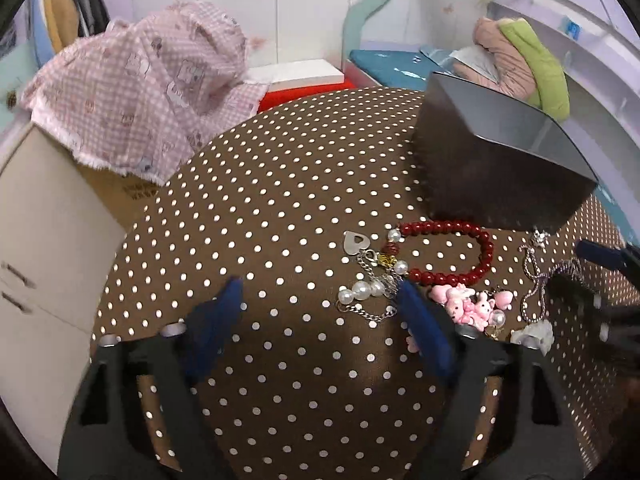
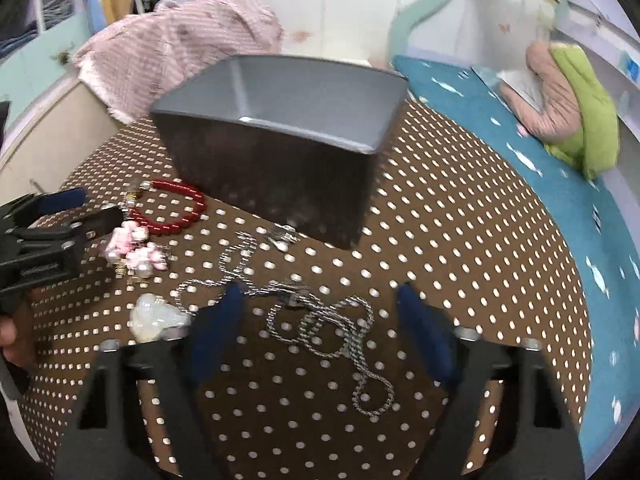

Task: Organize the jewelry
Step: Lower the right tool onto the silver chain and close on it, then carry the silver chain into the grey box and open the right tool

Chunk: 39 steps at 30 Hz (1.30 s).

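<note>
Left gripper (image 1: 320,300) jaws apart, nothing clamped; right blue pad tip just beside pearl-and-chain piece (image 1: 366,292); red bead bracelet (image 1: 456,252) beyond, pink charm cluster (image 1: 472,304) to its right; right gripper (image 2: 320,300) jaws apart over silver rope chain (image 2: 340,332), not pressing it; all jewelry loose on polka-dot counter (image 2: 460,240); grey box (image 2: 280,128) stands open behind; white stone pendant (image 2: 154,316) near left pad.
</note>
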Motion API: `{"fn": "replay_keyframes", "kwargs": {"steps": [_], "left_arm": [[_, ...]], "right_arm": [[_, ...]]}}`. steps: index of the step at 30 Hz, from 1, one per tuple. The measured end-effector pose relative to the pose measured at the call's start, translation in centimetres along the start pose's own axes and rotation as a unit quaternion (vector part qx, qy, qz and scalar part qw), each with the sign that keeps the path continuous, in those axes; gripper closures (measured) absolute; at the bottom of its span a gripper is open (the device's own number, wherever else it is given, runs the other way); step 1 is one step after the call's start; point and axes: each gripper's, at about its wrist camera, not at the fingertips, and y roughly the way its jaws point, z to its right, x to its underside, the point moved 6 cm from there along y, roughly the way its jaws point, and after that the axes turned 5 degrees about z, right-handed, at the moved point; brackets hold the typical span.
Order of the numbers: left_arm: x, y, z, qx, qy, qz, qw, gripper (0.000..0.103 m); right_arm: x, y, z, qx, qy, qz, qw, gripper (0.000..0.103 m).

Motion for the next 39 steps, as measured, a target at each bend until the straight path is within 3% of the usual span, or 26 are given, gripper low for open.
{"fn": "replay_keyframes", "kwargs": {"steps": [3,4,6,11,21,29,39], "left_arm": [[0.1,-0.1,0.9,0.022,0.018,0.004,0.9996,0.068],[0.1,-0.1,1.3,0.031,0.024,0.005,0.9992,0.08],[0.1,-0.1,1.7,0.047,0.023,0.003,0.9986,0.094],[0.3,-1.2,1.7,0.067,0.004,0.006,0.9977,0.094],[-1.7,-7.8,0.5,0.057,-0.003,0.066,0.9962,0.094],[-6.0,-14.1,0.9,0.053,0.021,0.134,0.9894,0.094],[-13.4,-20.8,3.9,0.081,0.054,0.219,0.9709,0.094]], "right_arm": [[0.1,-0.2,-0.2,-0.012,-0.011,-0.002,1.0,0.092],[0.2,-0.3,-0.2,-0.018,-0.009,-0.003,1.0,0.094],[0.3,-0.5,-0.3,-0.026,-0.005,-0.003,1.0,0.094],[0.1,-2.0,0.3,-0.035,0.016,0.013,0.999,0.094],[-3.1,-7.1,-0.2,-0.043,-0.002,0.067,0.997,0.094],[-7.2,-12.6,-1.6,-0.048,-0.033,0.129,0.99,0.094],[-13.4,-18.1,-0.6,-0.03,-0.054,0.208,0.976,0.094]]}}
